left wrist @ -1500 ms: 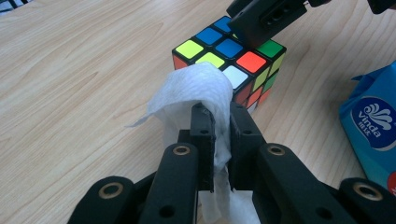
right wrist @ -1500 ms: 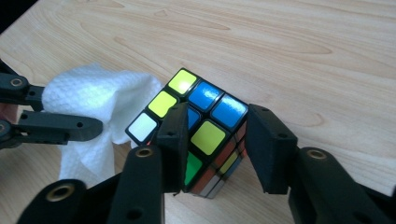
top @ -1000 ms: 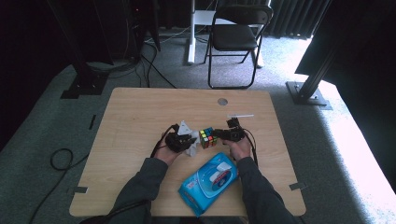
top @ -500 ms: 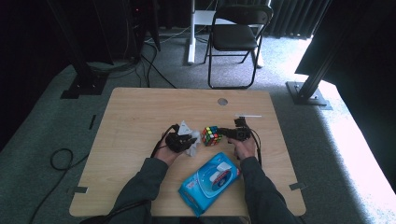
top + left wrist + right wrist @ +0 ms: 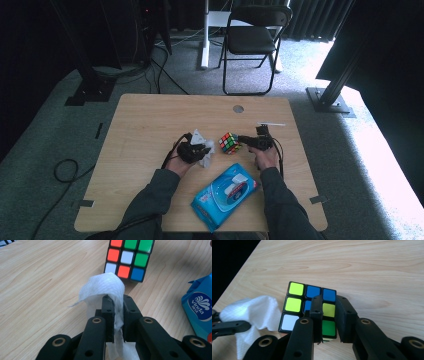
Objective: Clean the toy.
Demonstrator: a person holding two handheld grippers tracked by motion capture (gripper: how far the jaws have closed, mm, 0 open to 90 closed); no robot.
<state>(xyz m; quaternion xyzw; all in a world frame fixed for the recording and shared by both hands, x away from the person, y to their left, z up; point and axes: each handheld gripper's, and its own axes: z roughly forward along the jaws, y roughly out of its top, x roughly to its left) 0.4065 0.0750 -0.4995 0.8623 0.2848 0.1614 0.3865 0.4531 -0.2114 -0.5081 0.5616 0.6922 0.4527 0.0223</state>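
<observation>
On the table, high view: light wooden table (image 5: 150,130) with a round hole at its far edge; a folding chair (image 5: 252,42) stands on the carpet beyond it.
Left gripper, high view: left gripper (image 5: 202,149) rests just left of centre, a white wet wipe (image 5: 204,145) bunched at its tip.
Right gripper, high view: right gripper (image 5: 241,139) lies level, its tip at the right side of the Rubik's cube (image 5: 229,143).
Cube, high view: sits near the table's middle, between the two grippers and near both.
Wipes pack, high view: blue pack of wet wipes (image 5: 225,195) lies near the front edge, between the person's forearms.
Other item, high view: a thin white stick (image 5: 271,124) lies beyond the right gripper; what it is cannot be told.
Left gripper view: jaws pressed together on the wet wipe (image 5: 107,290), which folds over the tips and hangs down between them; Rubik's cube (image 5: 128,258) lies just ahead, a little apart from the wipe.
Pack, left gripper view: a corner of the pack of wet wipes (image 5: 200,307) at the right, branded Vinda.
Right gripper view: right gripper (image 5: 329,302) has its jaws drawn close with nothing visibly pinched, the tips over the Rubik's cube (image 5: 312,307); whether they touch it cannot be told.
Wipe, right gripper view: wet wipe (image 5: 254,315) at the left, beside the cube's left face.
Step in hand, judged: wiping the cube.
Handling note: brace the cube from the right while the wipe is drawn flat across one face, pressing lightly so the cube neither slides nor twists.
</observation>
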